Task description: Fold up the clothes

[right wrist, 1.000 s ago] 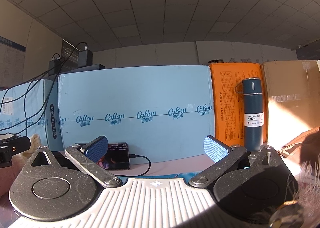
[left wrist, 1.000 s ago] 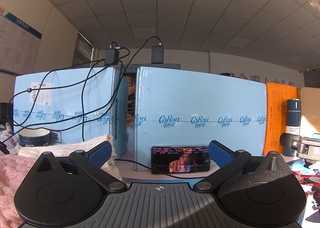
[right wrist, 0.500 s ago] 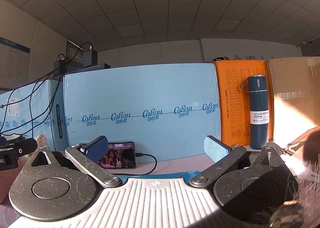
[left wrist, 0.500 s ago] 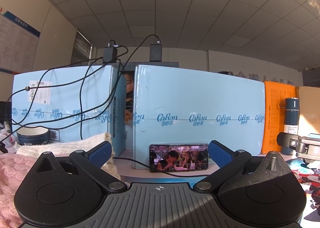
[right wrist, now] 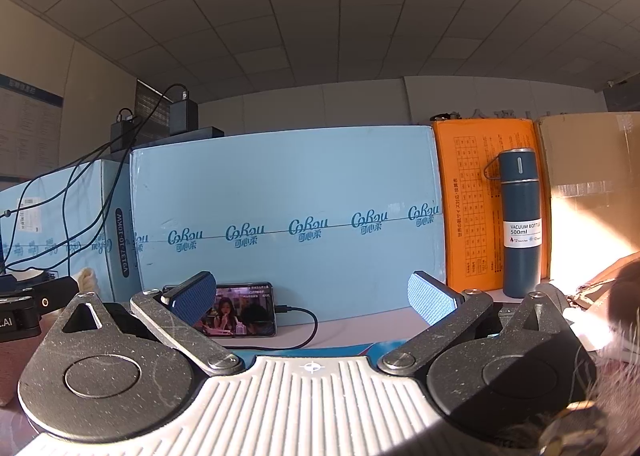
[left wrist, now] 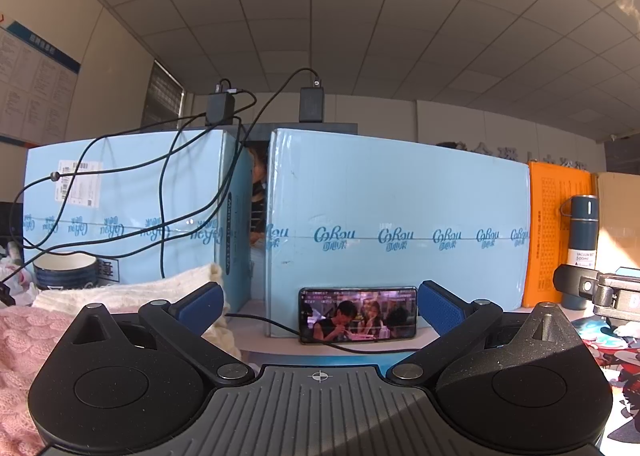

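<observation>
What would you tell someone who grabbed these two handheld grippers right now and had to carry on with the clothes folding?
Left gripper: open, holding nothing, aimed at the phone propped against the blue boxes.
Right gripper: open, also empty, pointing the same way.
Clothes: a pink knit lies at the far left beside the left gripper, with a cream knit behind it. Neither is gripped.
Done: no finished fold is visible from these views.
Left: probably lower both grippers to the pink knit, grasp it and begin folding.
Mind the charging cable and the vacuum bottle.
</observation>
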The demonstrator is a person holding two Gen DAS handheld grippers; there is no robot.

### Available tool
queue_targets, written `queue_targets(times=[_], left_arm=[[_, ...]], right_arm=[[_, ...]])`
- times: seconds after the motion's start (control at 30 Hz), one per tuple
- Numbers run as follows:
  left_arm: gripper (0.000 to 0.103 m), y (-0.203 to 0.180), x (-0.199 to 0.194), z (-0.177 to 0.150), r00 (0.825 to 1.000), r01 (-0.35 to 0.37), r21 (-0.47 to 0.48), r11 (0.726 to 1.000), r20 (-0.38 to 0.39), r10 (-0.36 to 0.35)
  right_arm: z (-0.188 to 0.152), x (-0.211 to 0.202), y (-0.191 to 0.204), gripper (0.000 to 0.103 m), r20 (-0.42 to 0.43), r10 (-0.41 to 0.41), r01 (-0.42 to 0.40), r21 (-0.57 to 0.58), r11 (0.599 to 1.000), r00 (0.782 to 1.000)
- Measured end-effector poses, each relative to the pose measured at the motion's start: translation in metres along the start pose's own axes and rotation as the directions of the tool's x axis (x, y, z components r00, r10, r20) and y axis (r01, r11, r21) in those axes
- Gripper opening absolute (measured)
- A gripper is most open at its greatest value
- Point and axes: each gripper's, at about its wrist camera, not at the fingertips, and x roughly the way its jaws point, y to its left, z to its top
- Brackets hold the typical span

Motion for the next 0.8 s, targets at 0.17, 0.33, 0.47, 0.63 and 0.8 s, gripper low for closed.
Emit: queue_targets(times=[0.17,0.33,0.47,0.63,0.8], left_arm=[[0.103,-0.0001,-0.0009,0.0000,1.000,0.002,0.000,1.000,0.000,-0.002],[0.103,-0.0006,-0.0013,0.0000,1.000,0.002,0.001,1.000,0.000,-0.002],[0.103,-0.0005,-0.0011,0.0003,1.000,0.002,0.000,1.000,0.000,-0.002],[0.103,-0.0007,-0.0012,0.0003,1.000,0.002,0.001,1.000,0.000,-0.002],[0.103,-0.0005,-0.0014,0.0005,1.000,0.001,0.000,1.000,0.000,-0.001]], right_arm=[[0.0027,-0.0011,0.0032,0.103,-0.005,0.000,0.000,-0.002,1.000,1.000],[0.0058,0.0012,0.0014,0.103,-0.010,0.010,-0.010,-0.004,1.000,1.000],[0.0066,0.0012,0.0030,0.103,-0.013,0.017,-0.017,-0.005,1.000,1.000],[0.0079,0.0041,-0.0039,0.103,-0.017,0.037,-0.037,-0.004,0.999,0.999],[0.0077,0.0034,-0.0030,0.103,-0.015,0.043,-0.043,-0.004,0.999,0.999]])
